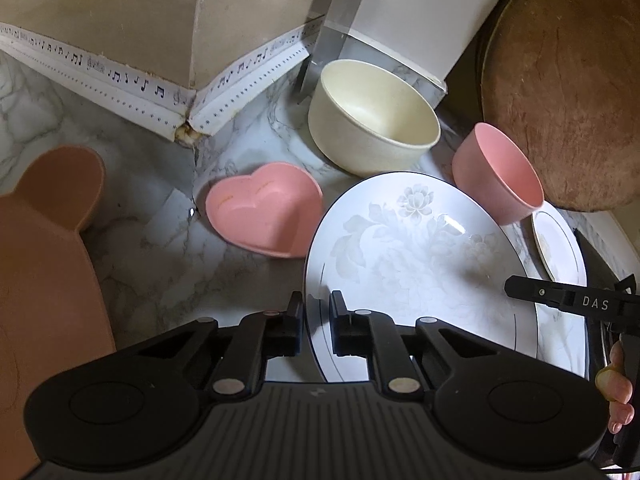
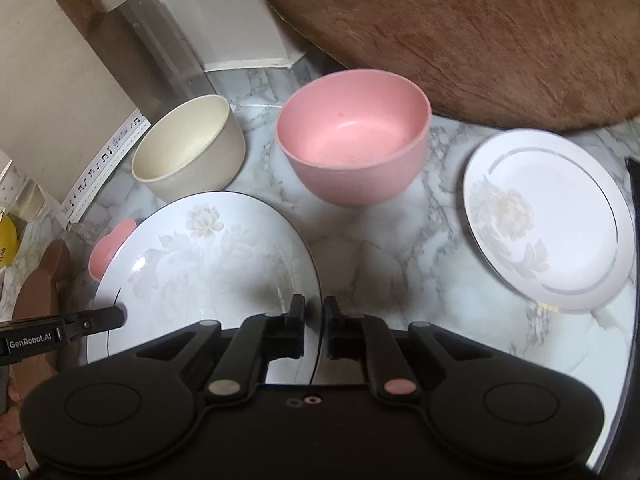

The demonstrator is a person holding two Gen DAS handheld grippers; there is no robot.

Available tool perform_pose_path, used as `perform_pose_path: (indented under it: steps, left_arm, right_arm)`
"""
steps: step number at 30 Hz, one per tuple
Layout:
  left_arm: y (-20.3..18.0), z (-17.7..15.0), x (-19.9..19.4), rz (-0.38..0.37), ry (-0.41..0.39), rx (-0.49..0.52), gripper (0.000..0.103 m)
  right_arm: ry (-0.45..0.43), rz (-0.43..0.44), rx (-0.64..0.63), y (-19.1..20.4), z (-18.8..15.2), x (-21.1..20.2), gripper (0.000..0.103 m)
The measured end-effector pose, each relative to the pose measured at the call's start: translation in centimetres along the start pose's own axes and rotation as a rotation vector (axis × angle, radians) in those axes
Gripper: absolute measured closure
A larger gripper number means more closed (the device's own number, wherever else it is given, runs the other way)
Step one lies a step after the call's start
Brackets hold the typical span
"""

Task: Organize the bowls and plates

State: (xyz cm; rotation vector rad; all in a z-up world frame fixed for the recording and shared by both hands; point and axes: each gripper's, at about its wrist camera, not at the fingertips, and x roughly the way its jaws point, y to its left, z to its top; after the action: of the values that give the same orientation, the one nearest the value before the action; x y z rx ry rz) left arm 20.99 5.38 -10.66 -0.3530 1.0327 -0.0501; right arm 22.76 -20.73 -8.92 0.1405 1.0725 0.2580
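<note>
A large white plate with pale flowers (image 1: 420, 260) (image 2: 208, 264) lies between both grippers. My left gripper (image 1: 316, 312) is shut on its left rim. My right gripper (image 2: 314, 316) is shut on its right rim. Behind the plate stand a cream bowl (image 1: 372, 120) (image 2: 188, 148) and a pink bowl (image 1: 500, 176) (image 2: 352, 140). A small flowered plate (image 2: 548, 220) (image 1: 558, 248) lies to the right. A pink heart-shaped dish (image 1: 264, 216) sits left of the large plate, which half hides it in the right wrist view (image 2: 108, 248).
A brown bear-shaped plate (image 1: 44, 260) (image 2: 40, 292) lies at the far left. A round wooden board (image 1: 568, 88) (image 2: 480, 32) leans at the back right. A cleaver (image 2: 120, 40) leans against the wall behind the cream bowl. The marble counter (image 2: 380, 248) ends at the corner wall.
</note>
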Motion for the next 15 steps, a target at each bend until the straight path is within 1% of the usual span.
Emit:
perform_pose_path:
  steps: [8,15]
  left_arm:
    - [-1.6,-2.3,-1.5,-0.033,0.002,0.015,0.091]
    - [-3.8,-4.3,-3.5,-0.068,0.000,0.048,0.091]
  right_arm:
    - [0.000,0.004,0.027,-1.8,-2.6,-2.4,0.093]
    - [-0.013,-0.012,0.060,-3.6,-5.3,-5.8,0.093]
